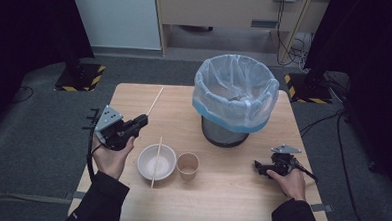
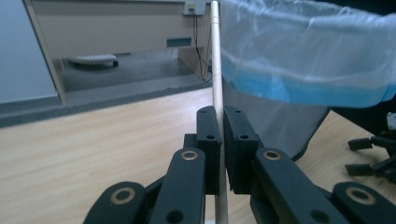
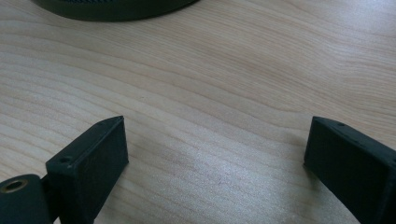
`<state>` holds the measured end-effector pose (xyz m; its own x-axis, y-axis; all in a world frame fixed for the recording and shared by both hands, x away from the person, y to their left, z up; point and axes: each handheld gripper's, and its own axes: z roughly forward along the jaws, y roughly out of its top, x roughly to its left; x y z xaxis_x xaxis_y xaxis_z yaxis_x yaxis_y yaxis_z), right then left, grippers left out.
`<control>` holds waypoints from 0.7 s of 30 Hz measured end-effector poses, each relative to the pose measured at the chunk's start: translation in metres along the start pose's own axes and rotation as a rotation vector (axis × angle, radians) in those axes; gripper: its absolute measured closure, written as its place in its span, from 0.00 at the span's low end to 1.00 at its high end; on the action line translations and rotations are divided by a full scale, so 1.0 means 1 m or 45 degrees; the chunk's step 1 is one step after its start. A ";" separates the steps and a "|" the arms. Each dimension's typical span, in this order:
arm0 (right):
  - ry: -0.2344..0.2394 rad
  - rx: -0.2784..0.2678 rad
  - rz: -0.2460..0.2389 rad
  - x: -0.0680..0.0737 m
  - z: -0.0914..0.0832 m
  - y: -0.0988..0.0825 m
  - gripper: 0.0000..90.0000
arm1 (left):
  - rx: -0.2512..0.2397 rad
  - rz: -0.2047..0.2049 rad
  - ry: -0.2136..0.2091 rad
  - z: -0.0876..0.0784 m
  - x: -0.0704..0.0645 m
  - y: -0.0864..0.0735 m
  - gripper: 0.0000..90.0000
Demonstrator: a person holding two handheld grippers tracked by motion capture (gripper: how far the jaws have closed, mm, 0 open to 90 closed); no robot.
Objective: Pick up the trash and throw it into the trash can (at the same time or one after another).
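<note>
One chopstick (image 2: 216, 70) clamped in left gripper (image 2: 222, 135), no writing legible.

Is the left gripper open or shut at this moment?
Shut. The left gripper has its jaws clamped on a wooden chopstick, which rises between them toward the lined bin.
</note>
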<state>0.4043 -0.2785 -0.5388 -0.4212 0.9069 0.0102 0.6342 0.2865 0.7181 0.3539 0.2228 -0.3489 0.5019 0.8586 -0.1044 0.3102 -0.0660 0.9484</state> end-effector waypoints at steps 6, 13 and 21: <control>0.000 0.000 0.000 0.000 0.000 0.000 0.07 | -0.022 0.027 -0.020 0.008 -0.006 0.023 0.95; 0.001 0.000 -0.001 0.000 0.000 0.000 0.07 | -0.057 0.040 -0.040 0.018 -0.012 0.044 0.95; 0.001 0.000 -0.001 0.000 0.000 0.000 0.07 | -0.076 0.041 -0.062 0.030 -0.017 0.064 0.95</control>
<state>0.4043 -0.2785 -0.5388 -0.4220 0.9066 0.0099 0.6340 0.2873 0.7180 0.3898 0.1882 -0.2952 0.5498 0.8308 -0.0870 0.2452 -0.0610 0.9676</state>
